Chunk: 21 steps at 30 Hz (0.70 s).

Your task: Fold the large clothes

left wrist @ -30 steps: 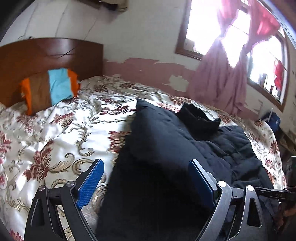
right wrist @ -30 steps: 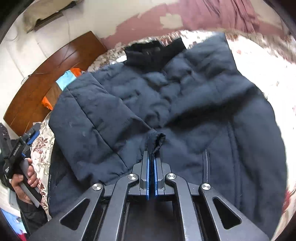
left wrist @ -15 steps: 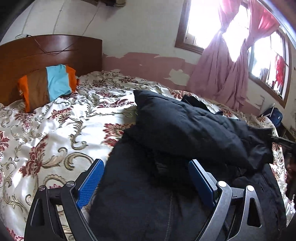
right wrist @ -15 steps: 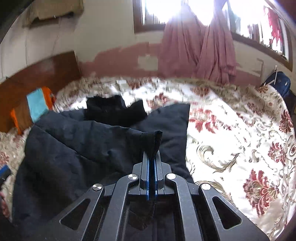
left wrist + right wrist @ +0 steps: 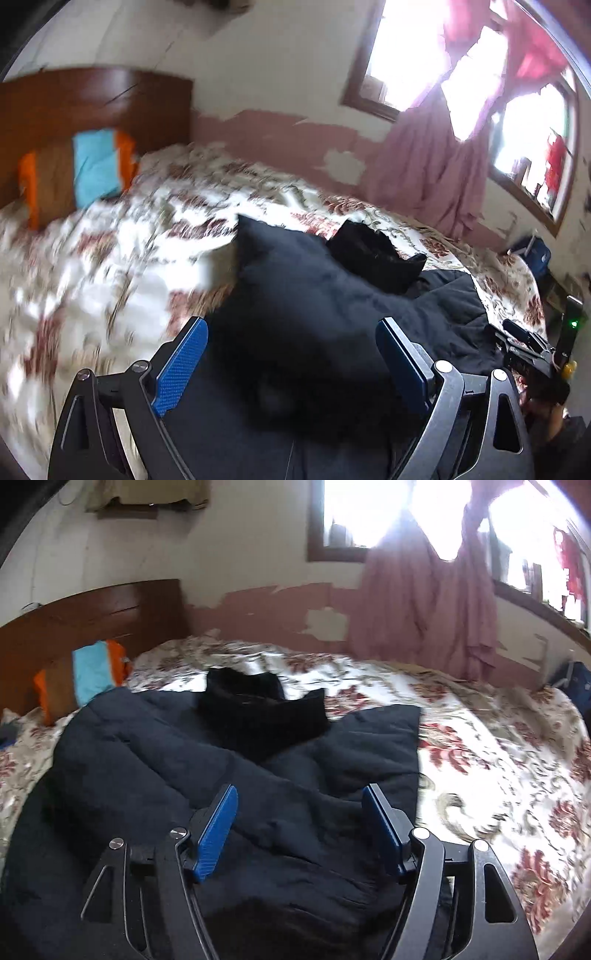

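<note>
Right wrist: jacket lies below parted right tongs.

Right tongs, blue-padded black fingers, jaws just been opening, nothing between pads. Below them dark navy padded jacket spread flat on bed with white quilt printed in red flowers, sleeve folded across front. Black collar at far end. Orange, brown and turquoise striped pillow leans against brown wooden headboard. Pink curtain hangs below bright window.
</note>
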Each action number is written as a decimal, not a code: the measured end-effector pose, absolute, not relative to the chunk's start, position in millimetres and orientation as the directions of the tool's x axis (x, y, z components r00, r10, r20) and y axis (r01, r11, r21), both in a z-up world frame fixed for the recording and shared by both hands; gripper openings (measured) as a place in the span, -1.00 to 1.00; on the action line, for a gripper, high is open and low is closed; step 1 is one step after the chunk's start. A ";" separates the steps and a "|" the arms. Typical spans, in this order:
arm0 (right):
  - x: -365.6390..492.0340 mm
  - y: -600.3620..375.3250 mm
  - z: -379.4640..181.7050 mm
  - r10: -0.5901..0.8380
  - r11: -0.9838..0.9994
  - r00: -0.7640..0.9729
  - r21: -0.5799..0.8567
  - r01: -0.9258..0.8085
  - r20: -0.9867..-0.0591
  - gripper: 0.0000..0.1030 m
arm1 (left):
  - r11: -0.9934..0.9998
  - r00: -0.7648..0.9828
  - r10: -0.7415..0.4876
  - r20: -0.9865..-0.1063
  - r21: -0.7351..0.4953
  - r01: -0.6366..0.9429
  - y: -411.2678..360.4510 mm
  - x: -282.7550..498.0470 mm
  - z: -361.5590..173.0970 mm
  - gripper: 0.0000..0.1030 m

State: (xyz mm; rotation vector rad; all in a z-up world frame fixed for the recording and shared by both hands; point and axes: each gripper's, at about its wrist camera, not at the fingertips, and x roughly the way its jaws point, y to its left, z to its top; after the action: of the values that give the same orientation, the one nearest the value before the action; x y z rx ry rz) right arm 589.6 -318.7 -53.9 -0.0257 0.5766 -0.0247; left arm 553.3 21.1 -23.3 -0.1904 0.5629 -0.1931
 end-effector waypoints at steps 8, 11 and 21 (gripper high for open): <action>633.4 -300.9 -97.7 0.052 0.997 0.736 -0.001 -0.071 -0.675 0.26 | 0.987 0.761 -0.009 -0.648 0.115 0.109 -42.8 618.4 -73.9 0.79; 642.3 -298.3 -117.2 0.057 0.997 0.693 0.005 -0.077 -0.719 0.26 | 0.966 0.757 0.077 -0.649 0.236 0.104 -54.7 625.1 -100.1 0.80; 651.1 -285.9 -148.6 -0.013 0.994 0.640 -0.082 -0.077 -0.768 0.29 | 0.951 0.790 0.146 -0.595 0.304 0.054 -61.0 624.0 -125.1 0.98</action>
State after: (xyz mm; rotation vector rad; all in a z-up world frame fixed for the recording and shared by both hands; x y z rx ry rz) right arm 651.1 -285.9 -148.6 -0.1103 0.8756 0.0366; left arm 624.0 -61.0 -125.1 0.3162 0.6607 0.0501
